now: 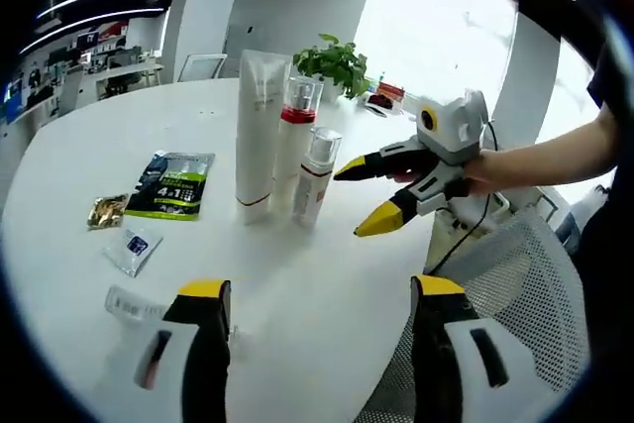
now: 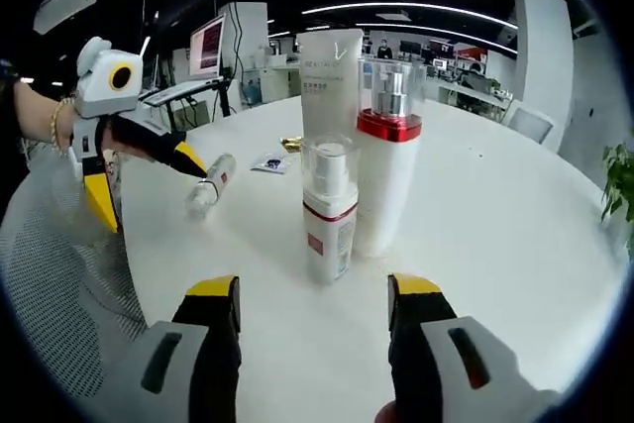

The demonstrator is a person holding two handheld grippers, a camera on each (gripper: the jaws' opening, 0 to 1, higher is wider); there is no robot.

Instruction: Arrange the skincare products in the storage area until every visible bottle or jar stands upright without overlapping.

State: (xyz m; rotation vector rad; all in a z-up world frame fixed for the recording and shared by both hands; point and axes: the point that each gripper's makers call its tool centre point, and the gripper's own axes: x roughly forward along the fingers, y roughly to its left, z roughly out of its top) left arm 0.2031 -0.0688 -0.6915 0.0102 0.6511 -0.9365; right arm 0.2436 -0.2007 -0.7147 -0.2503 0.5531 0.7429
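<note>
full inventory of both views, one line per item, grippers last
tall tube: 1, white, upright at the far end of the bottle row
pump bottle with red collar: 1, white, clear cap, upright mid-row
small pump bottle: 1, white with red band, upright, row end
lying bottle: 1, white, on its side near the table edge
sachets: 3, green-black, gold, white-blue, flat beside the row
potted plant: 1, green, far table edge
table: 1, white, round
mesh chair: 1, white, by the table edge
left gripper: yellow tips, open
right gripper: yellow tips, open
</note>
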